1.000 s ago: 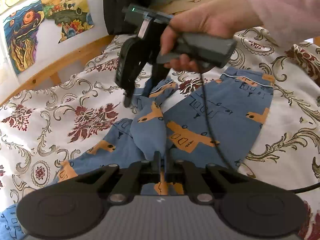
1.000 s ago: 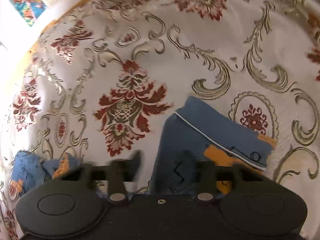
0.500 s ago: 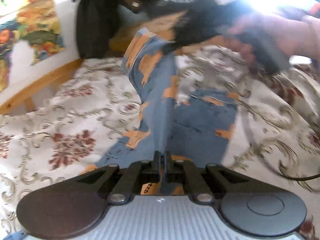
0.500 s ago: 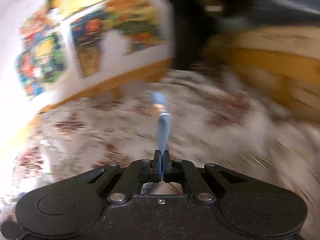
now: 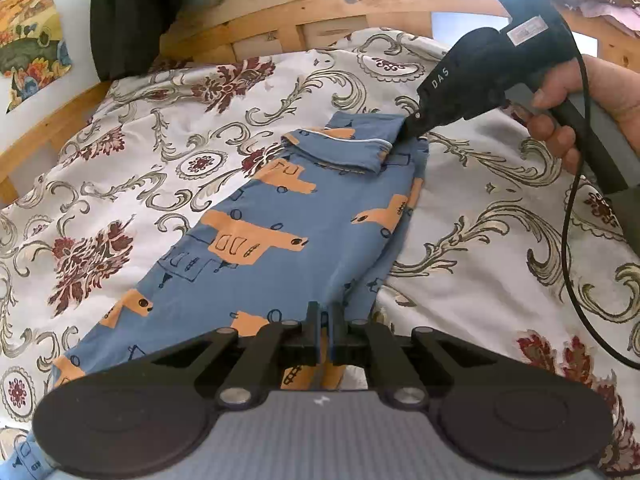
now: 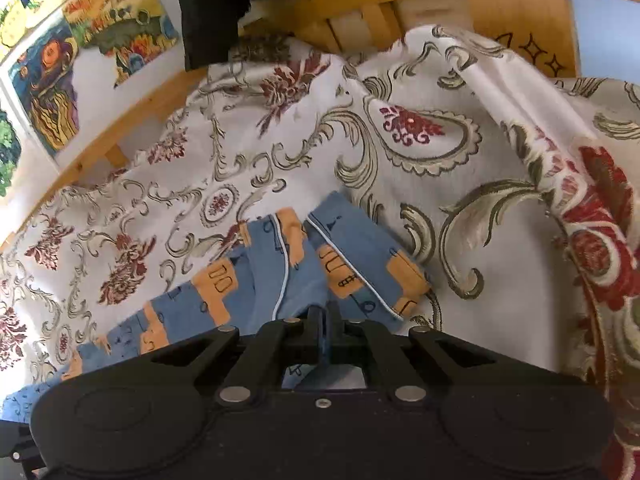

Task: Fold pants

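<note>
A bed with a cream bedspread (image 5: 460, 248) patterned in dark red flowers and grey-green scrolls fills both views, with a wooden frame (image 5: 304, 8) along its far edge and bright pictures (image 6: 52, 92) on the wall to the left. The pants (image 5: 280, 240) lie stretched out on the bedspread, blue with orange shapes (they look like little vehicles), running from the near edge of the left wrist view up toward the frame.

At the far end the fabric is turned back on itself, so a band with white piping lies over the layer below. The right tongs (image 5: 400, 140) come in from the upper right, held in a hand (image 5: 580, 108), with a black cable trailing down, and their tip meets that turned-back corner. In the right wrist view the right tongs (image 6: 325, 330) are pressed together, pinching a fold of the blue cloth between them.

The left tongs (image 5: 325, 334) sit at the near end of the pants, likewise pressed together on a ridge of the fabric, which rises between their fingers (image 5: 312, 330).
</note>
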Action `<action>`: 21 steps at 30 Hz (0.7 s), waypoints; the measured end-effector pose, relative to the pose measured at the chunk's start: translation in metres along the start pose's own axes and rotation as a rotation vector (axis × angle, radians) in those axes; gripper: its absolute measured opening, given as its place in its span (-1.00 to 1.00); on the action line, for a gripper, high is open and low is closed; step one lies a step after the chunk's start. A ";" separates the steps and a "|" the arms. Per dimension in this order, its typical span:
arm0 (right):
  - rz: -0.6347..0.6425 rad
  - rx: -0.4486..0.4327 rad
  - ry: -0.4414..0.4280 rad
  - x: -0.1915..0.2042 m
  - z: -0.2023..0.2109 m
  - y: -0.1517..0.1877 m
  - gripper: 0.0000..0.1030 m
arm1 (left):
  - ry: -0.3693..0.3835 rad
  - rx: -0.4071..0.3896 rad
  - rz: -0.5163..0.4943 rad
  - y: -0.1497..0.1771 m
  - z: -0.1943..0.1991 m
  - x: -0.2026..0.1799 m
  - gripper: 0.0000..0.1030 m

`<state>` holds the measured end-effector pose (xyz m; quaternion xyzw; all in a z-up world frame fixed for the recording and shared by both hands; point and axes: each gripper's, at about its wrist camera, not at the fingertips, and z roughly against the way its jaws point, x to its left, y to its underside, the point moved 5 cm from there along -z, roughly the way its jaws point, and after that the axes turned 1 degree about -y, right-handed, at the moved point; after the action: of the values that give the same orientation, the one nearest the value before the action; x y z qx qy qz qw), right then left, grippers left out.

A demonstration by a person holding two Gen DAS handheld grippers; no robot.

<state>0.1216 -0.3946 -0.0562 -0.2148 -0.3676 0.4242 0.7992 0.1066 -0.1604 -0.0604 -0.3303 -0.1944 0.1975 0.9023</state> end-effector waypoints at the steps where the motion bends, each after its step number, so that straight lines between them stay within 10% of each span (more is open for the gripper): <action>1: 0.003 0.001 0.005 0.000 0.000 0.001 -1.00 | 0.005 0.004 -0.008 0.001 0.001 -0.002 -0.92; 18: -0.027 0.008 0.036 -0.011 0.019 0.007 -1.00 | 0.068 0.028 0.002 0.007 0.005 -0.006 -0.92; 21: 0.000 0.050 0.081 -0.012 0.013 0.011 -0.68 | 0.112 0.028 0.062 0.005 0.006 -0.001 -0.65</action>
<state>0.1017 -0.3986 -0.0601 -0.2114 -0.3244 0.4242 0.8186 0.1015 -0.1544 -0.0595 -0.3339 -0.1306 0.2093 0.9097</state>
